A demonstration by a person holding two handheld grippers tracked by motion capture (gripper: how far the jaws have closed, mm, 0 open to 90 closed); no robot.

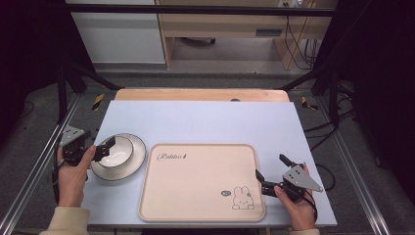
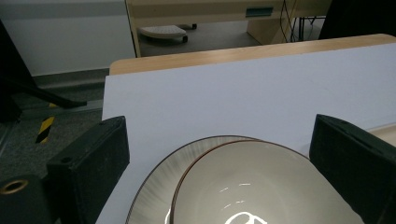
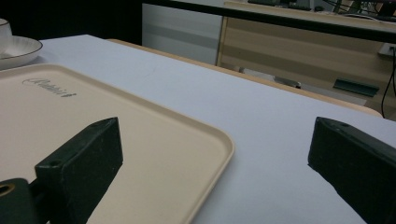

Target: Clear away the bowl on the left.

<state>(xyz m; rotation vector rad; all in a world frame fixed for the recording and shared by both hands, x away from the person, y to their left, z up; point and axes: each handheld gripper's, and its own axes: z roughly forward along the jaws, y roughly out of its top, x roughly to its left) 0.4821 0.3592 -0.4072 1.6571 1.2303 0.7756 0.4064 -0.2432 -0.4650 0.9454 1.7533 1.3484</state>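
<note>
A white bowl [image 1: 116, 151] with a dark rim sits on a white plate [image 1: 138, 157] at the table's left. My left gripper [image 1: 108, 148] is open at the bowl's left edge. In the left gripper view, the bowl [image 2: 252, 186] and plate [image 2: 156, 191] lie between and below its widely spread jaws [image 2: 219, 123]. A beige tray [image 1: 195, 186] with a rabbit drawing lies in the middle, with nothing on it. My right gripper [image 1: 271, 167] is open just off the tray's right edge. In the right gripper view, one jaw is over the tray [image 3: 154, 140] corner and the other over the mat [image 3: 212, 128].
A pale mat [image 1: 205, 120] covers the wooden table [image 1: 195, 94]. Metal frame rails [image 1: 347, 161] run along both sides. The plate [image 3: 18, 49] and bowl [image 3: 3, 29] show far off in the right gripper view. Desks and cables stand beyond the table.
</note>
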